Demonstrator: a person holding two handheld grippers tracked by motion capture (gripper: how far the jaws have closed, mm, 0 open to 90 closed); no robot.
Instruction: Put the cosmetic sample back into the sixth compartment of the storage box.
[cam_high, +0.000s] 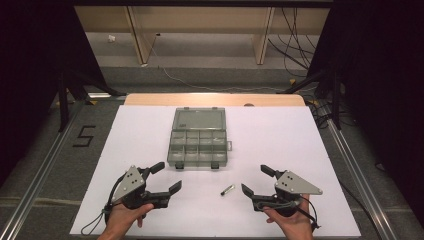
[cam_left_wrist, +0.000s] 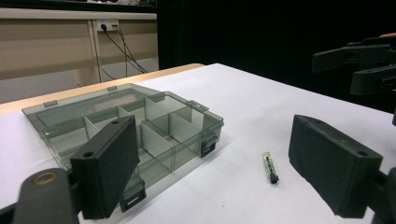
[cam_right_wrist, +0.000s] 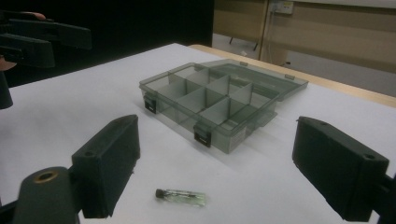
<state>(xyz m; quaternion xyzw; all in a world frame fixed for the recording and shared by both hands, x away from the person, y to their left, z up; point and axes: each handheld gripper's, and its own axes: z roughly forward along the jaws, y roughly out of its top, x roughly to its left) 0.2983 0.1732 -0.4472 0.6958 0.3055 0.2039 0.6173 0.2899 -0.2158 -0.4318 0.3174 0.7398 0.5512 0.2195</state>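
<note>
A smoky grey plastic compartment box (cam_high: 198, 145) lies open in the middle of the white table, its lid folded flat at the far side and its several cells looking bare. A small clear vial with a dark cap (cam_high: 227, 190) lies on the table in front of the box, toward the right. My left gripper (cam_high: 166, 176) rests near the front left, open, nothing between its jaws. My right gripper (cam_high: 254, 179) rests near the front right, open and empty too, just right of the vial. The left gripper view has the box (cam_left_wrist: 140, 135) and vial (cam_left_wrist: 270, 166); the right gripper view has the box (cam_right_wrist: 219, 105) and vial (cam_right_wrist: 181, 196).
A white sheet (cam_high: 300, 150) covers the table, with a wooden edge (cam_high: 215, 99) at the far side. Metal rails (cam_high: 350, 165) run along both sides. Wooden furniture legs and loose cables stand on the floor beyond the table.
</note>
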